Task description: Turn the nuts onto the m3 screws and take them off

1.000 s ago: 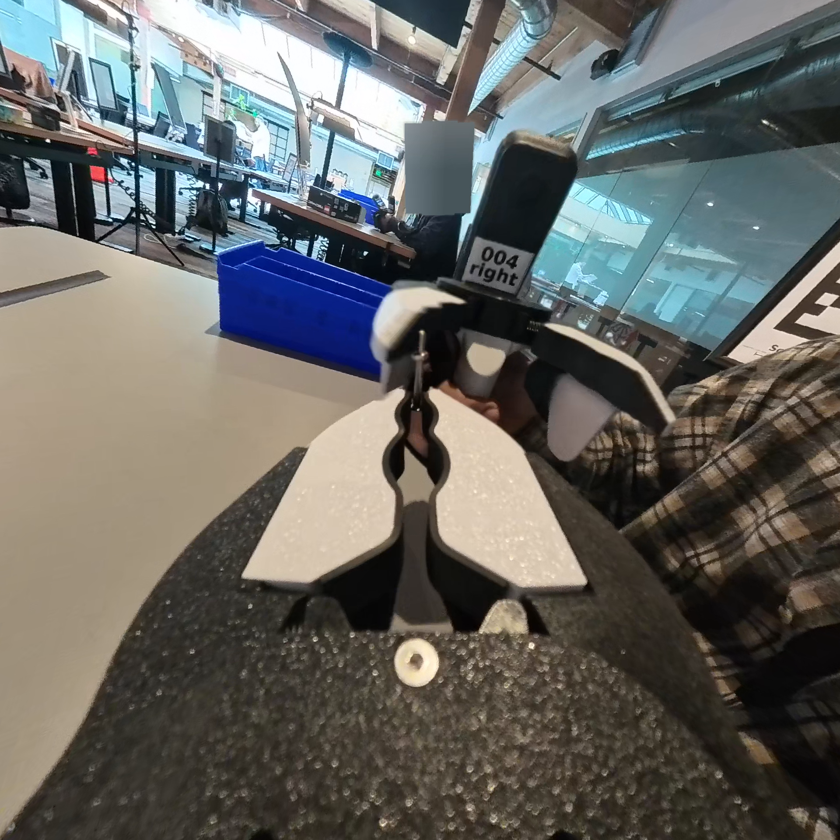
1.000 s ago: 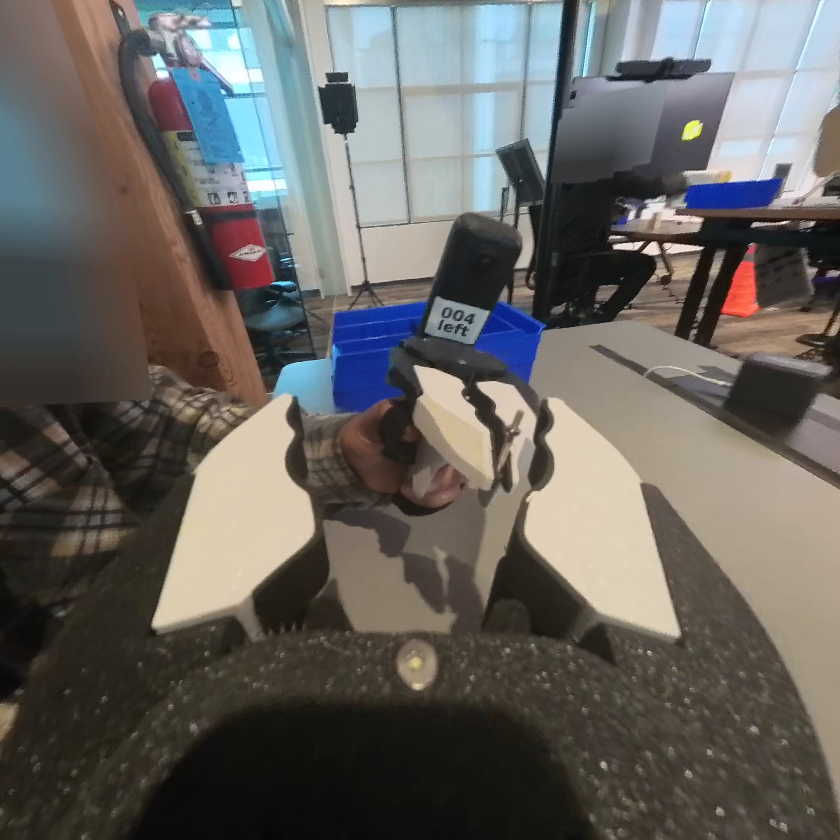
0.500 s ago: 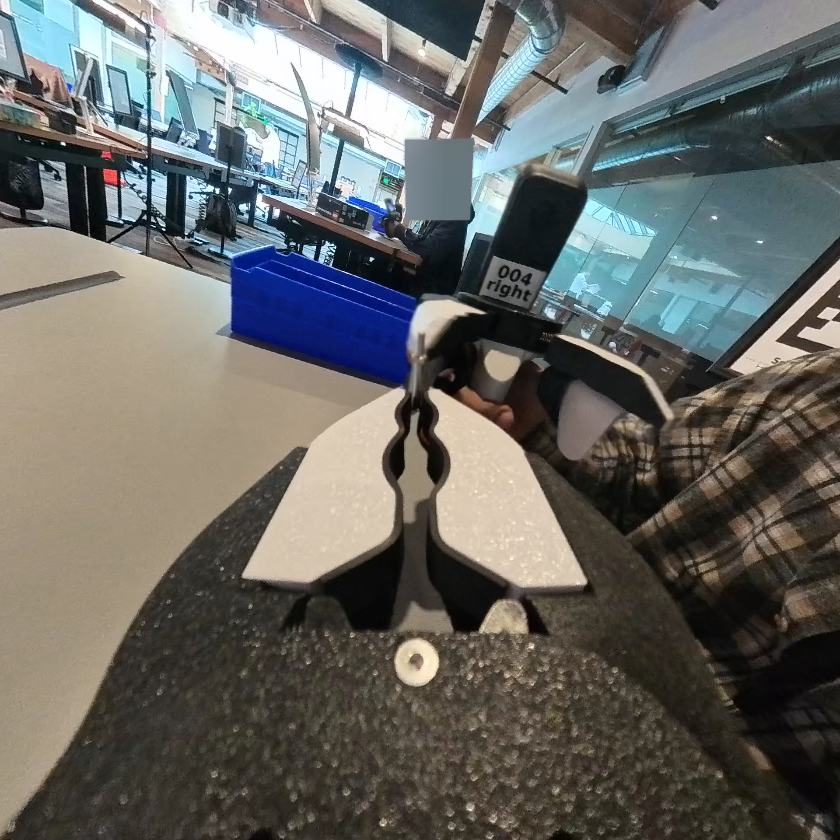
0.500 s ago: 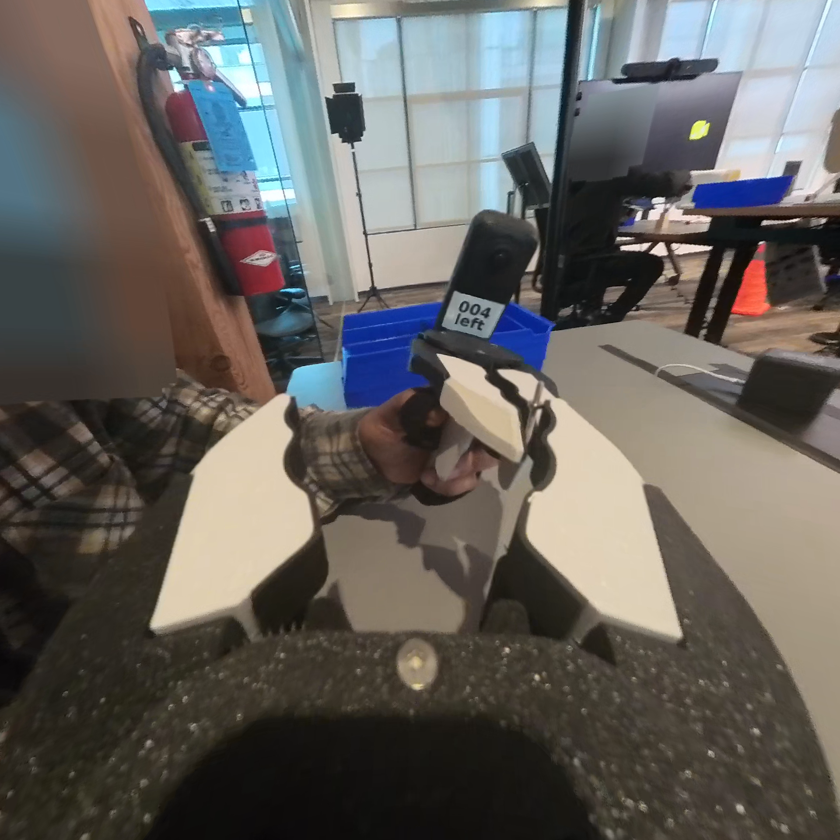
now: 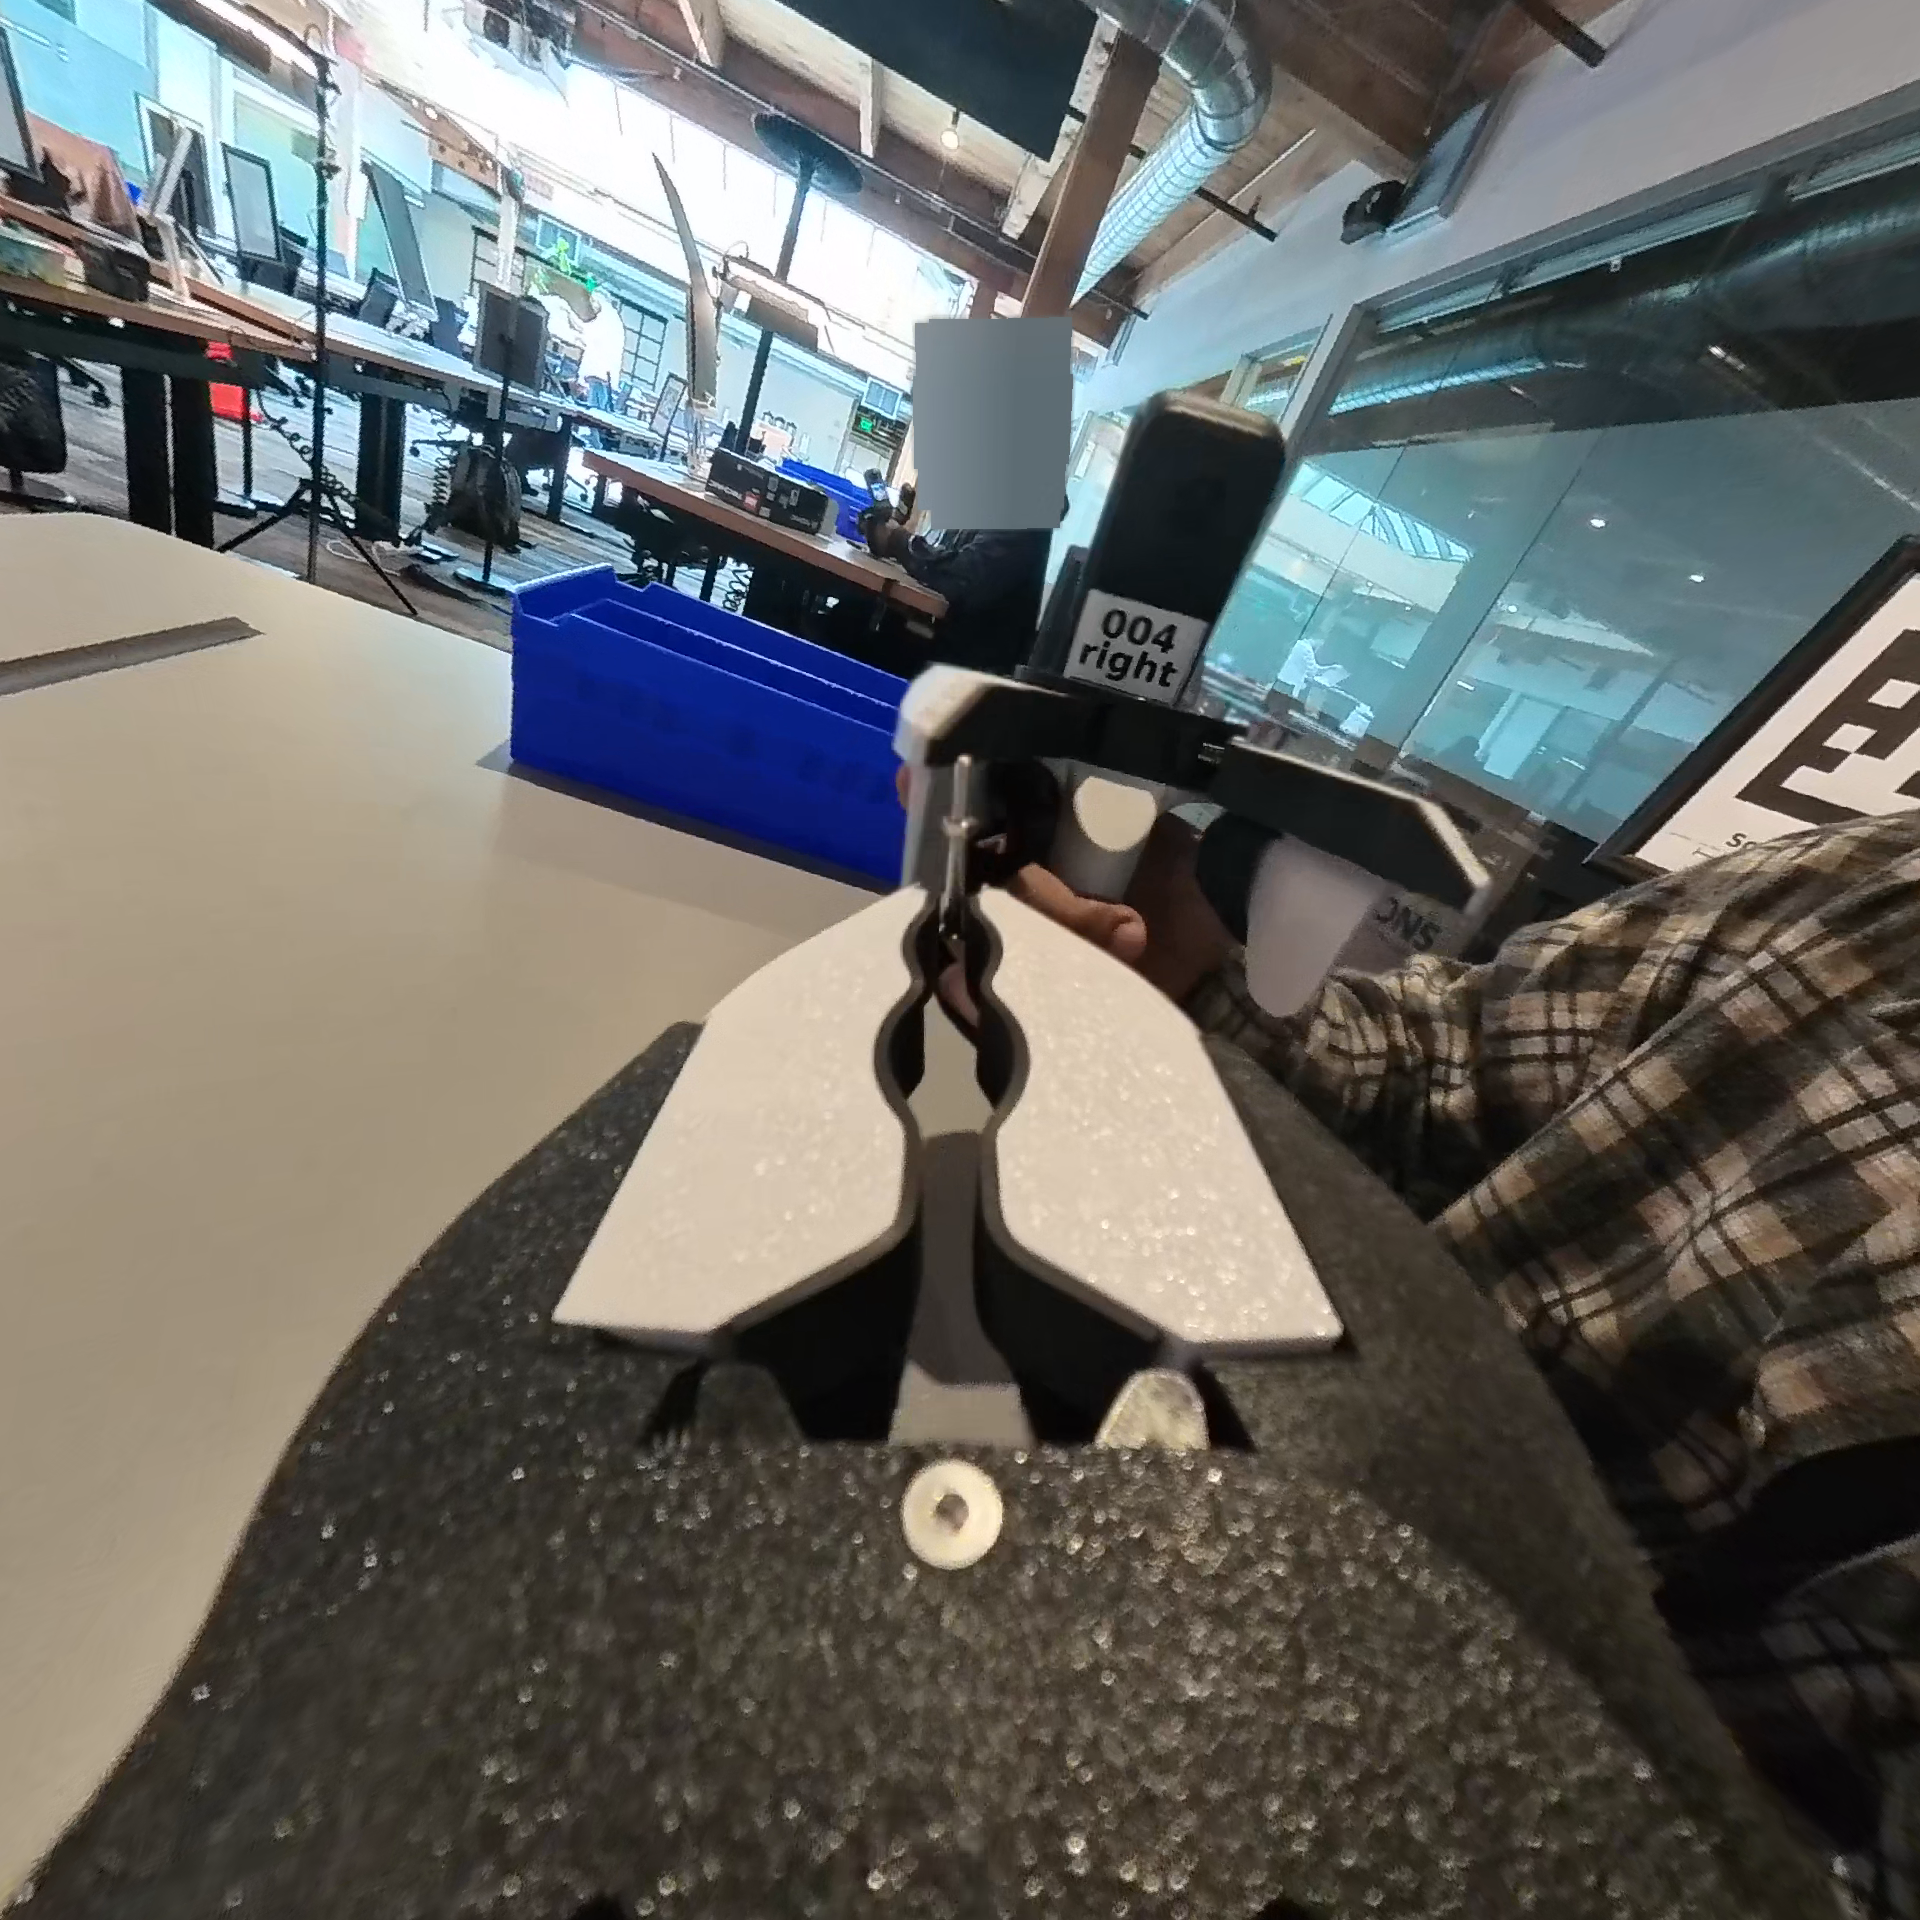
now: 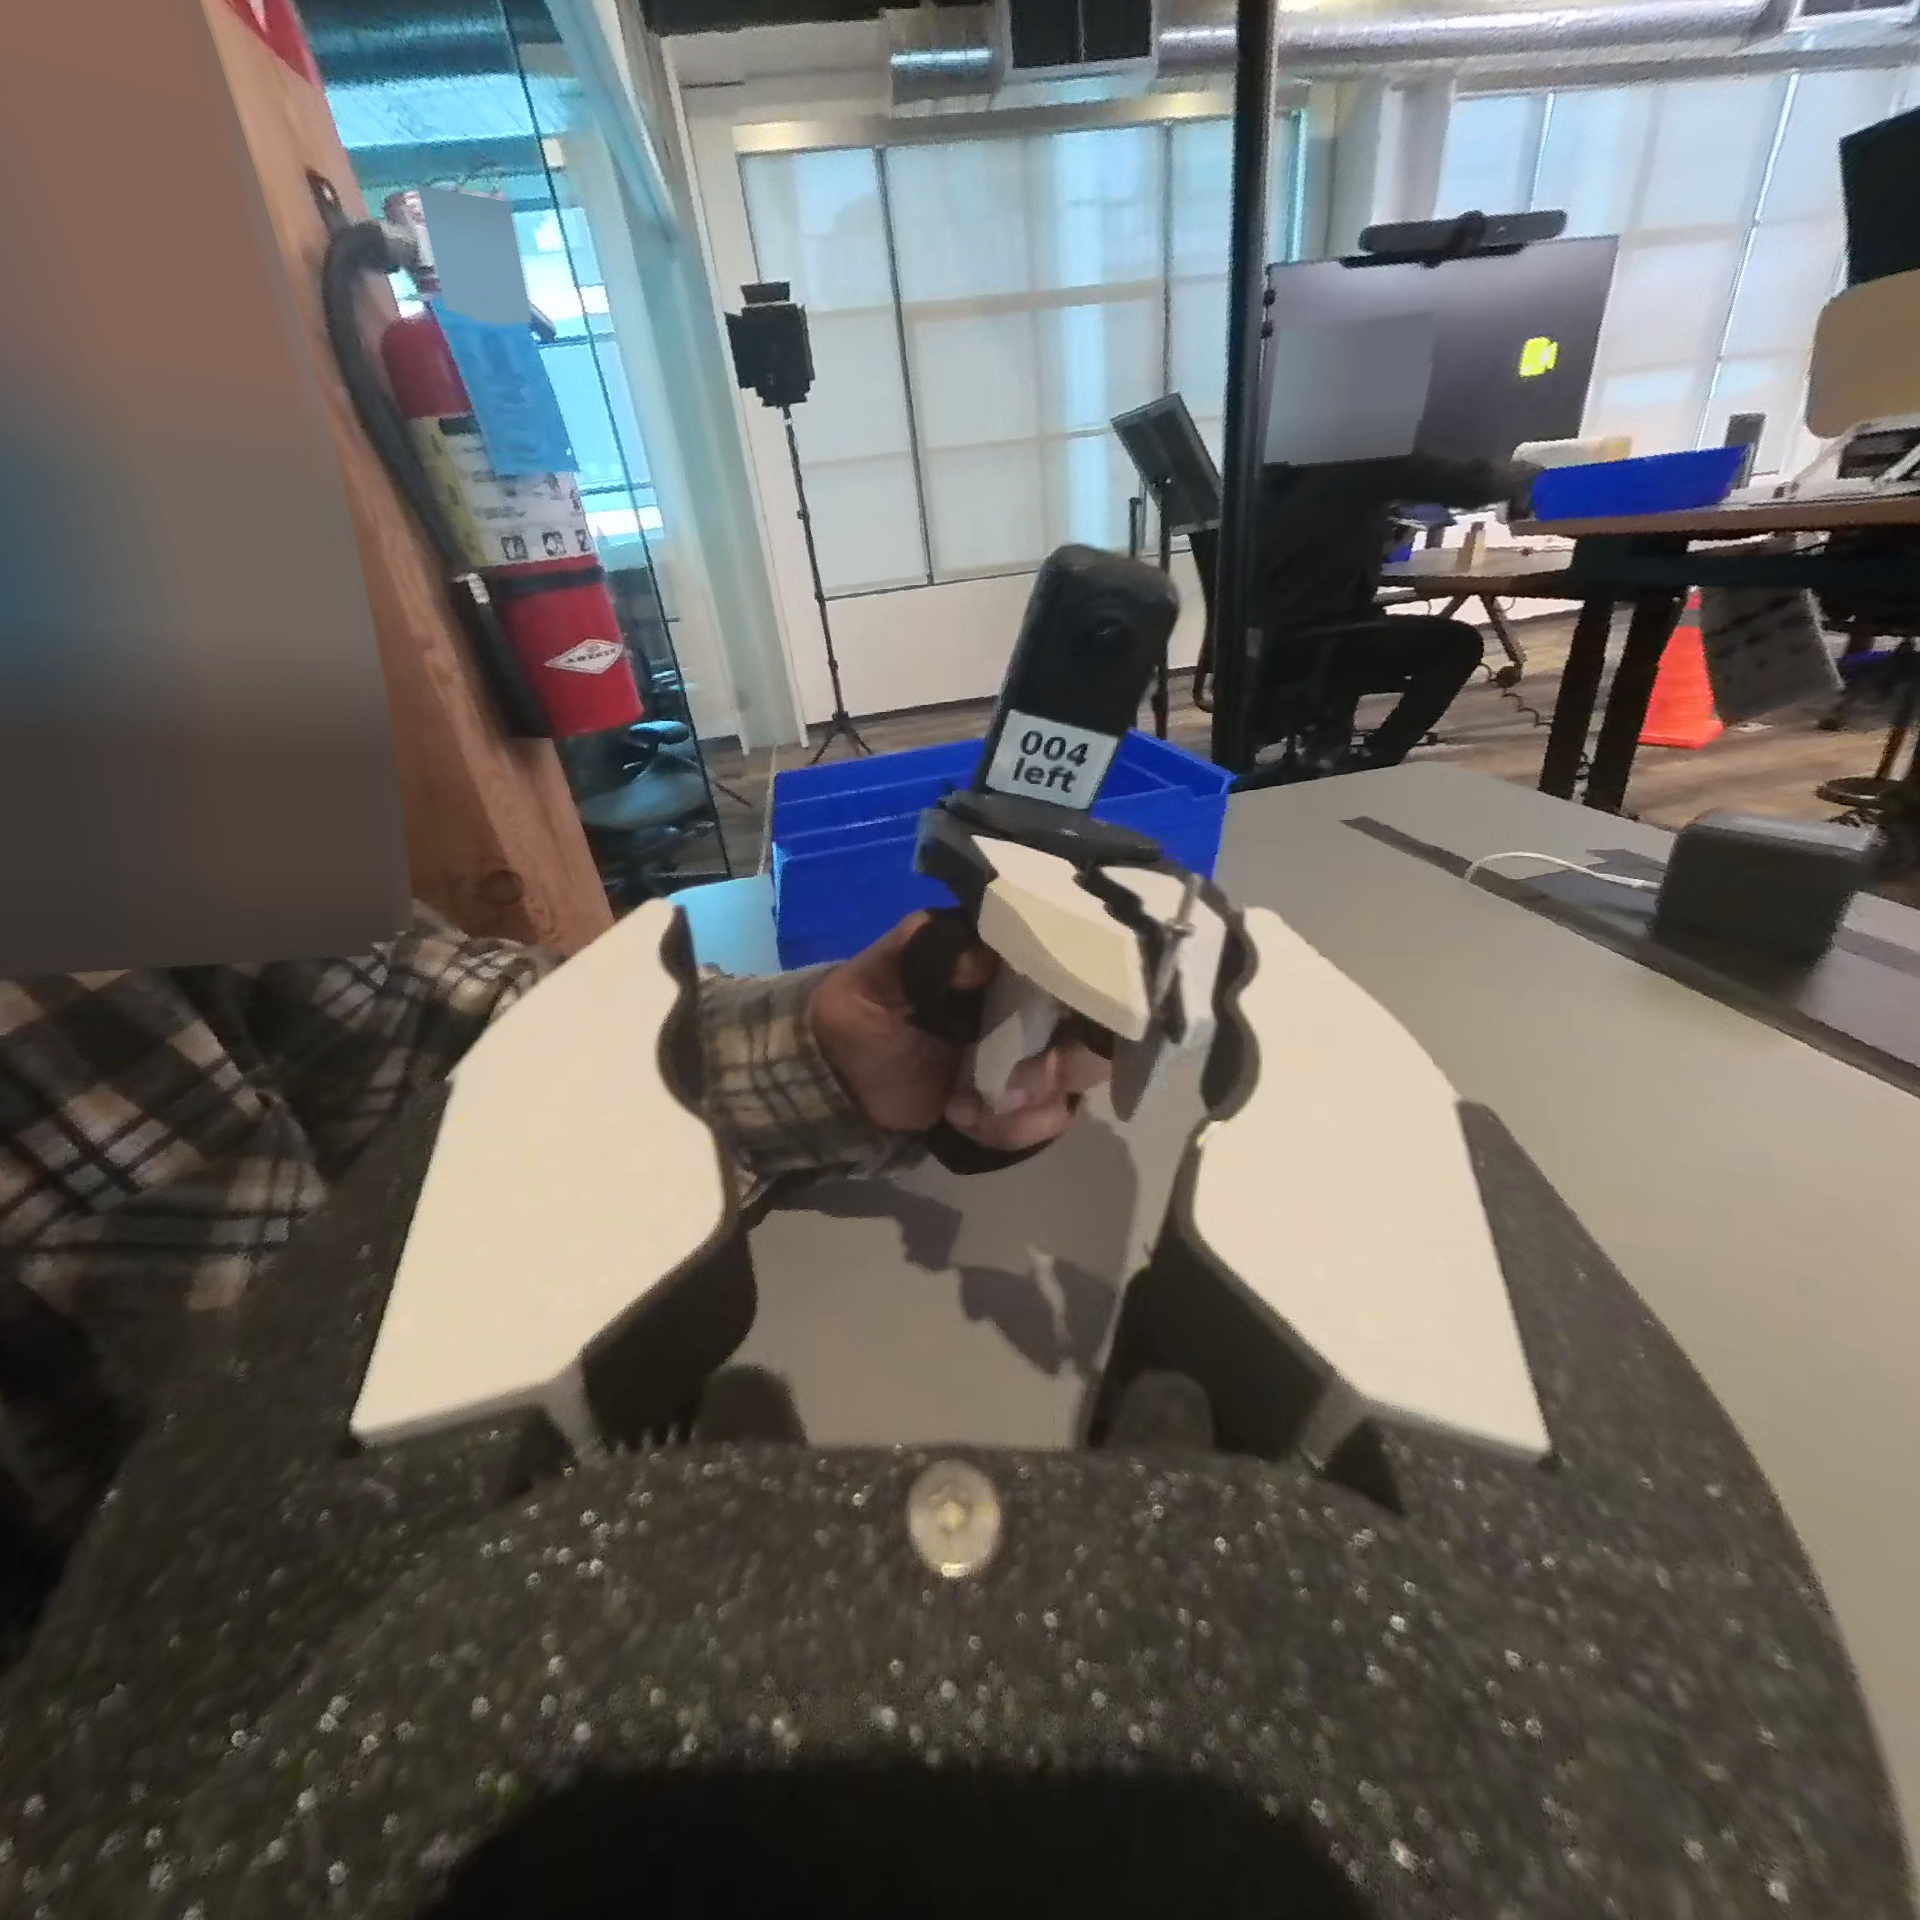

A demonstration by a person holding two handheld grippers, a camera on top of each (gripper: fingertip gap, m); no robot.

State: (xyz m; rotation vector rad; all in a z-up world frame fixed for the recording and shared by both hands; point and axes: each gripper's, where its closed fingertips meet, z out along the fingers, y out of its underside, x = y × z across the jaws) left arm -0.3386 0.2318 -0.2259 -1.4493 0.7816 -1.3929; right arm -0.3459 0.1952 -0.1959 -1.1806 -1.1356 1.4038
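- Fingertips of the left gripper [image 5: 948, 928] sit pressed together, pinching the lower end of a thin m3 screw [image 5: 958, 831] that stands upright just above them.
- Nut [image 5: 953, 828], a small bright collar partway up the shank, is my best reading; it is too small to tell how far it is threaded.
- Right gripper [image 6: 956, 1029] stands spread wide, holding nothing, its far finger just beside the screw in the right wrist view.
- Screw looks light, stiff and slippery, so a slack pinch could let it spin or tip; the hold belongs low on the shank, clear of the nut.
- Nut should be taken across its flats, lightly.
- Grey table [image 5: 260, 883] lies below.
- Blue bin [image 5: 686, 717] rests farther back on it.
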